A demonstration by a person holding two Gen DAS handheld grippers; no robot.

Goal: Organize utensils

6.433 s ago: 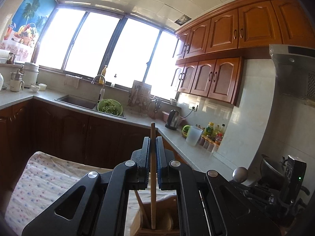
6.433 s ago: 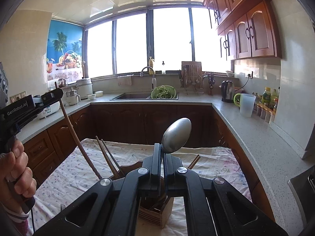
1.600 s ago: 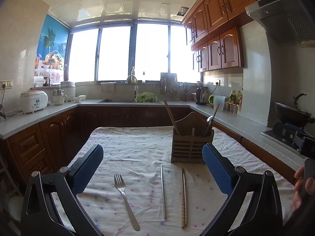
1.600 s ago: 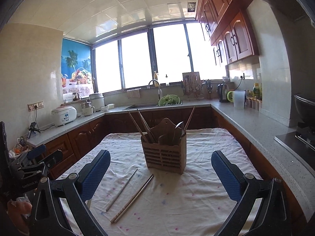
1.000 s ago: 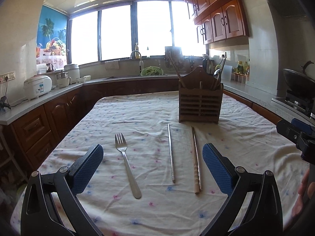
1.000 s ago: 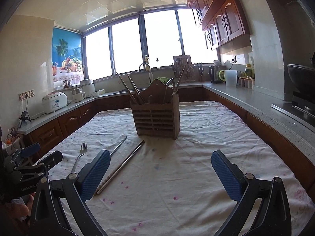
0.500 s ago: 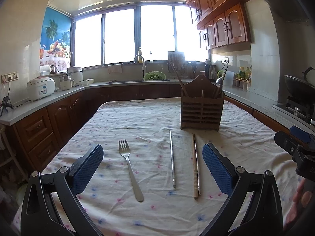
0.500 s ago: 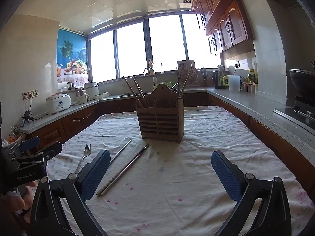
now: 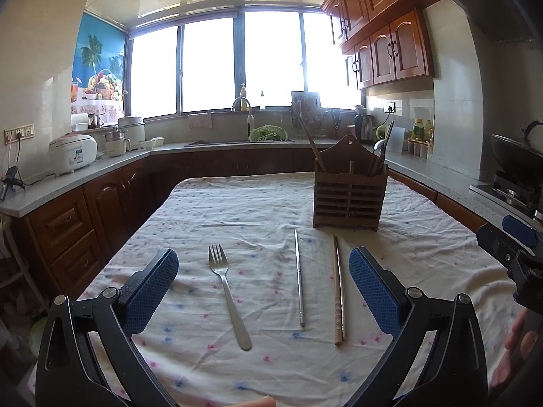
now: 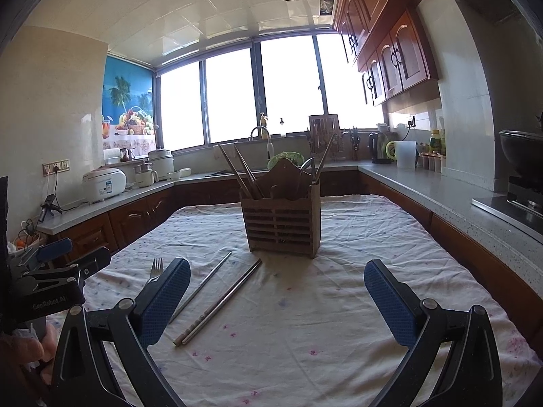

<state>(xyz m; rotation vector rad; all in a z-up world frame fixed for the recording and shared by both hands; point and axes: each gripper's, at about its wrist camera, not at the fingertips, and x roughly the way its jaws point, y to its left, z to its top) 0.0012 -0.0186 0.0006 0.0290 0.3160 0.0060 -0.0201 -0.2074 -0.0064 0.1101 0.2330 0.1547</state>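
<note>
Both tongs are wide open and hold nothing: the left gripper [image 9: 263, 290] and the right gripper [image 10: 276, 300]. On the tablecloth [image 9: 237, 203] lie a fork [image 9: 228, 293] at 11 o'clock from the left one, a metal chopstick [image 9: 299, 279] at 12, and a chopstick pair [image 9: 338, 288] at 1. The wooden holder [image 9: 349, 195] stands upright behind them, with chopsticks and a spoon in it.

Both wrist cameras look low across the table [image 9: 424, 237] toward the windows, side by side, sharing the wooden holder [image 9: 349, 200] and cutlery.
</note>
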